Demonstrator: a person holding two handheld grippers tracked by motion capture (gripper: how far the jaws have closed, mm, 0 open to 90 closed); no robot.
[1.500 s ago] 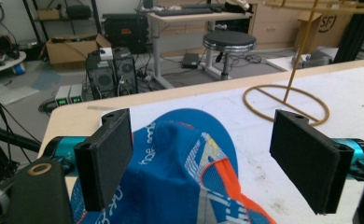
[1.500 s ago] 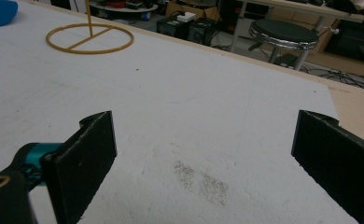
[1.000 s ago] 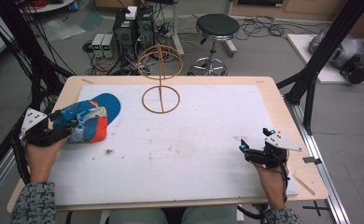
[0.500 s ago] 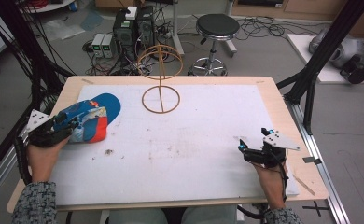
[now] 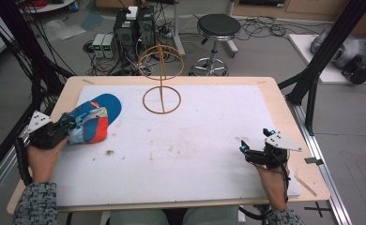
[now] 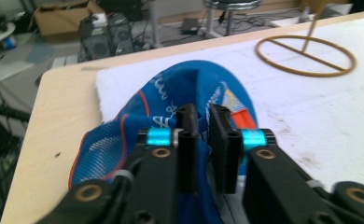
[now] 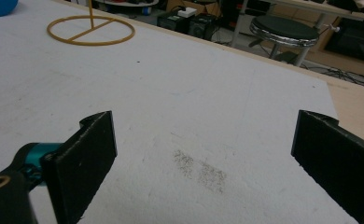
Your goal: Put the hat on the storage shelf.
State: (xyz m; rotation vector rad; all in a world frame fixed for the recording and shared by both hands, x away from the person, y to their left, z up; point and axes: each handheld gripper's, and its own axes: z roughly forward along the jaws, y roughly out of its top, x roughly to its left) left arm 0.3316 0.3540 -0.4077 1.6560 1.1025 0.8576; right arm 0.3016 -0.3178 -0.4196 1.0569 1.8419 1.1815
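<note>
High view shows one white mat (image 5: 209, 140) covering most of the wooden table (image 5: 284, 101), and on it one blue, orange and white cap (image 5: 93, 121) near the left edge. The left gripper (image 5: 64, 124) is clenched on the cap's near side; in the left gripper view its two black jaws pinch a fold of the fabric. One wire stand (image 5: 161, 79), two yellow rings joined by a rod, sits near the far edge. The right gripper (image 5: 243, 149) rests near the near right corner, jaws spread wide and holding nothing. One black stool (image 5: 218, 28) stands beyond the table.
</note>
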